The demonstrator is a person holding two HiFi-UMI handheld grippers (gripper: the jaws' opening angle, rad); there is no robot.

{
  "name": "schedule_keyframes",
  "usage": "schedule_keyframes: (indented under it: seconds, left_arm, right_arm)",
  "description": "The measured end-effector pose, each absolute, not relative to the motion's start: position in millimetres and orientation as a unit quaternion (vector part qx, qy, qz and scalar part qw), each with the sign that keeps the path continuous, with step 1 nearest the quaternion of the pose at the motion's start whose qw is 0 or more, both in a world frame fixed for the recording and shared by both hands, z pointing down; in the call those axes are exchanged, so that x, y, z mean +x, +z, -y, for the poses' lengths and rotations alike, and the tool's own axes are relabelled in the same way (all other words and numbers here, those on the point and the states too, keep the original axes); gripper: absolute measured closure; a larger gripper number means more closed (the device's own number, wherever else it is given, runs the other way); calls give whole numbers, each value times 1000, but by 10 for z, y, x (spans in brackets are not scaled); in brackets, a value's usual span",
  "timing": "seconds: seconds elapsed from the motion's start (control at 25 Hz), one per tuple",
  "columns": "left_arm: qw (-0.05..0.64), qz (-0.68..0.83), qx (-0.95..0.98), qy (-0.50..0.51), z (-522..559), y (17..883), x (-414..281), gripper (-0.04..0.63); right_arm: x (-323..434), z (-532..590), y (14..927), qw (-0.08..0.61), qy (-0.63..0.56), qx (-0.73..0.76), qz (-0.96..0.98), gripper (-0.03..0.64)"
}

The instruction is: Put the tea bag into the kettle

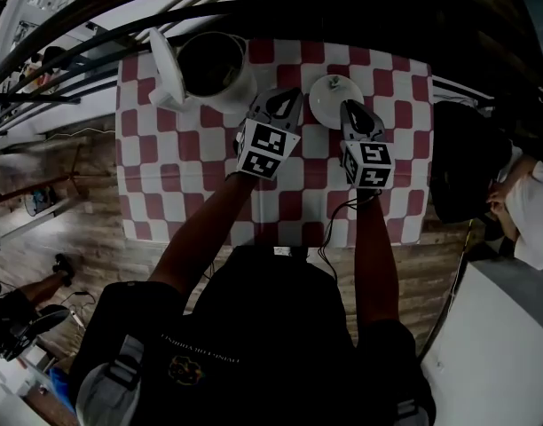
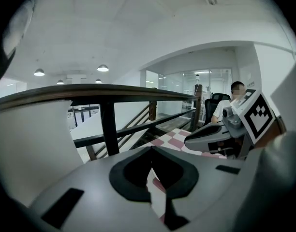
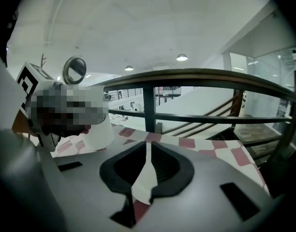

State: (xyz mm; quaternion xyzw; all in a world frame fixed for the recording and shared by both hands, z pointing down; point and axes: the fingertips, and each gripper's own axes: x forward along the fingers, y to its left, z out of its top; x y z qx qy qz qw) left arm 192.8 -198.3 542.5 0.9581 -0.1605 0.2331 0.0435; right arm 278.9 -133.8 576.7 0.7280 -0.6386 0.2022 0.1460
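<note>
Head view, looking steeply down: my left gripper (image 1: 279, 103) and right gripper (image 1: 351, 110) are held side by side over the red-and-white checked tablecloth (image 1: 192, 167), each with its marker cube facing up.

Left gripper: in its own view the jaws are pressed together with nothing between them. Only a thin sliver of checked cloth shows through the slit.

Right gripper: likewise pressed together and empty. Its tips hang at the near edge of a small white dish (image 1: 317, 96).

Tea bag (image 1: 334, 84): I take it to be the small pale item lying on that dish, just beyond the right gripper's tips. It is too small for me to be certain.

Kettle (image 1: 242, 85): a white kettle at the far left of the table, beyond the left gripper. Its dark interior is exposed and its lid (image 1: 163, 67) is swung open to the left.
</note>
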Motion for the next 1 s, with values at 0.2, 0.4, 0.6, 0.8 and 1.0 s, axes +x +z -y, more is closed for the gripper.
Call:
schedule_keyframes:
  seconds: [0.2,0.4,0.6,0.8,1.0]
  left_arm:
    - [55,160,955,242,2072,5635,1997,592]
    - [68,159,951,256,2156,5866,1974,592]
    - [79,159,950,257,2248,5971,2007,592]
    - [85,155,950,259,2298,6044,1977,592]
    - [88,154,950,258,2308,6057,1947,592]
  right_arm:
    - [2915,1460,6106,160,231,723,631,510]
    - [2944,1610,6414,177,251,721,621,505]
    - [3084,1716,6615,190,264,726,606,500]
    - [3202,1809,6688,194,272,734,591,495]
    - [3241,1874,6765,211,279,732,585,497]
